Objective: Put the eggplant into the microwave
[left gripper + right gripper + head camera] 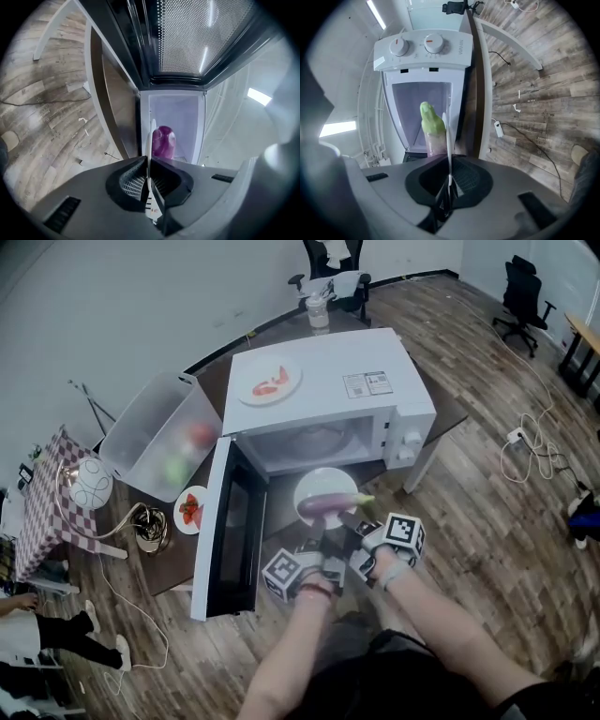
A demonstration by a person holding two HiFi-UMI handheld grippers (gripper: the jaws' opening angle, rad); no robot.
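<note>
Head view: the eggplant (330,503), purple with a green stem end, lay loose across a white plate (314,480). The plate was held just in front of the open microwave (328,381), not yet inside the cavity. The left claw (325,540) and the right claw (354,521) were each pinched down on the plate's rim, one toward each end of the eggplant, as both gripper views confirmed. The door (230,521) stood swung out to the left, and the microwave sat on a dark bench (214,371). Judgement: the eggplant looked light, smooth-skinned and free to roll. The plate looked stiff and breakable, so a level, two-sided rim hold suited it.
</note>
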